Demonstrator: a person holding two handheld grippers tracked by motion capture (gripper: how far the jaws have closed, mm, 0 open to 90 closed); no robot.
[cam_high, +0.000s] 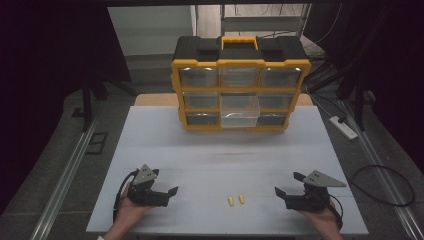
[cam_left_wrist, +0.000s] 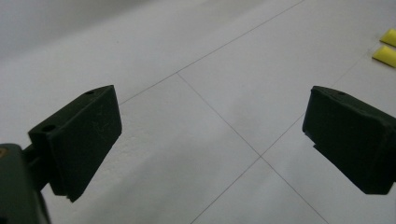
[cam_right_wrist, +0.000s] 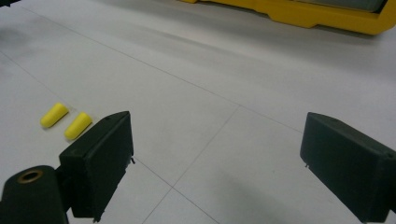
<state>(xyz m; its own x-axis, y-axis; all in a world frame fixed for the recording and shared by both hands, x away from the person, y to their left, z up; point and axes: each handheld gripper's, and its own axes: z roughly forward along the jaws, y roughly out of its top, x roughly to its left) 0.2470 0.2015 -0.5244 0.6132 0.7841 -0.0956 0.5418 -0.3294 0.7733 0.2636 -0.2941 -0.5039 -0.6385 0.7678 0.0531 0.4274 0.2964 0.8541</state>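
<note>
Left claw (cam_high: 168, 192) wide, right claw (cam_high: 287, 185) wide, yellow earplugs (cam_high: 235, 200) between, high view adds drawer cabinet (cam_high: 240, 90) behind

A pale grey table (cam_high: 165, 145) carries a yellow-and-black drawer organizer (cam_high: 240, 82) at its far edge, one middle drawer (cam_high: 240, 112) pulled out, and two yellow earplugs (cam_high: 235, 200) side by side near the front.

— Left tongs (cam_left_wrist: 212, 140)?
— Spread wide, black jaws apart, nothing between them; hovering over pale bench (cam_left_wrist: 196, 56) crossed by thin seams.
— Anything else?
— Two small yellow pieces (cam_left_wrist: 386, 49) at upper right edge, side by side, lying on bench, well clear of jaws.
</note>
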